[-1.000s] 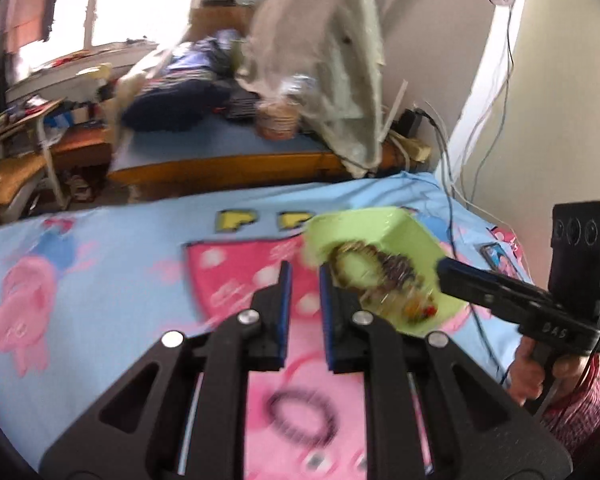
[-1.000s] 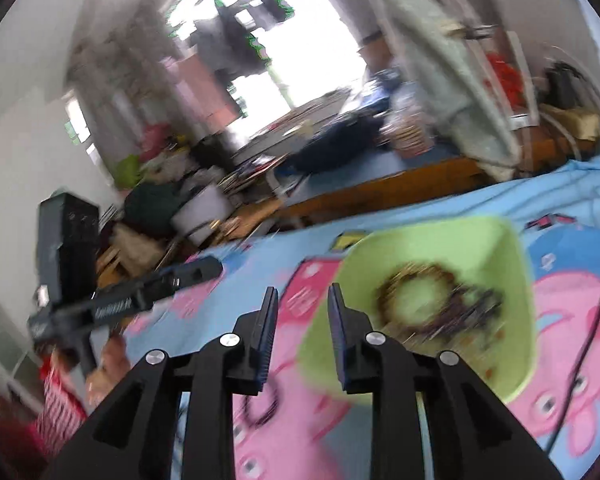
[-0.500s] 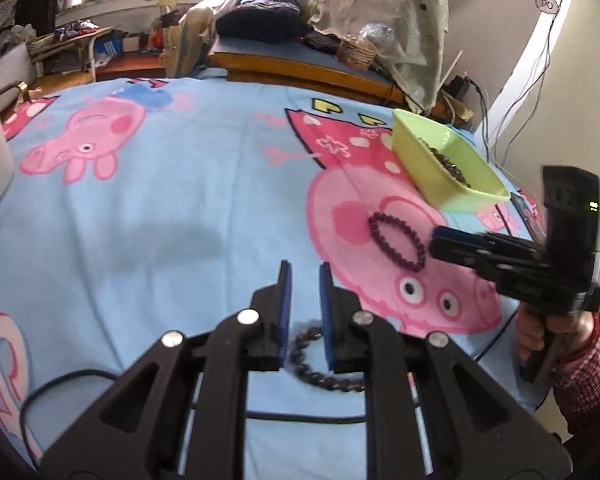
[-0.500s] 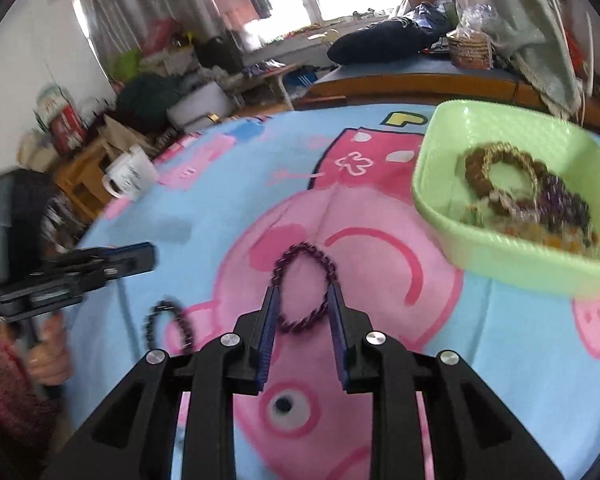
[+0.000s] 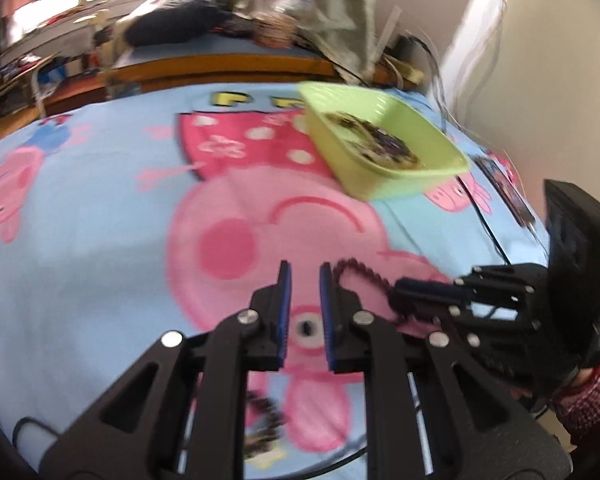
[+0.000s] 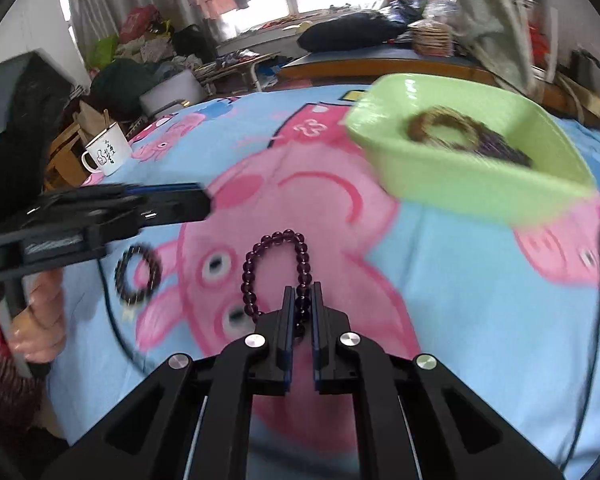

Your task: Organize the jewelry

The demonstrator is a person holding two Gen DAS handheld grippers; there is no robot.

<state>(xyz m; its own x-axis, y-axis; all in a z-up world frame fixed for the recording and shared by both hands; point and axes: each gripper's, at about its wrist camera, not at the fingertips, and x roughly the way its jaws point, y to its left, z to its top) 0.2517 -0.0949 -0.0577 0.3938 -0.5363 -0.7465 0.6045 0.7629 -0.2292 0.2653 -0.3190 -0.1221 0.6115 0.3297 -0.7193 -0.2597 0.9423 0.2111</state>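
A green plastic basket [image 6: 472,176] [image 5: 396,176] holding several bead bracelets sits at the far right of a pink-pig blanket. My right gripper [image 6: 301,292] is shut on one side of a purple bead bracelet [image 6: 260,256], whose loop hangs out ahead of the fingers; the bracelet also shows in the left wrist view [image 5: 364,272]. A black bead bracelet [image 6: 138,274] lies on the blanket to the left, and partly shows under my left gripper [image 5: 268,408]. My left gripper [image 5: 304,276] hovers above the blanket, jaws a little apart and empty.
A white enamel mug [image 6: 106,150] stands at the blanket's far left edge. A black cable [image 6: 596,288] runs along the right side. A wooden table with bags and cloth [image 5: 228,60] stands beyond the blanket. A wall [image 5: 540,60] is at the right.
My right gripper has dropped onto the purple bracelet and closed on it. My left gripper has moved forward past the black bracelet, which now lies under it.
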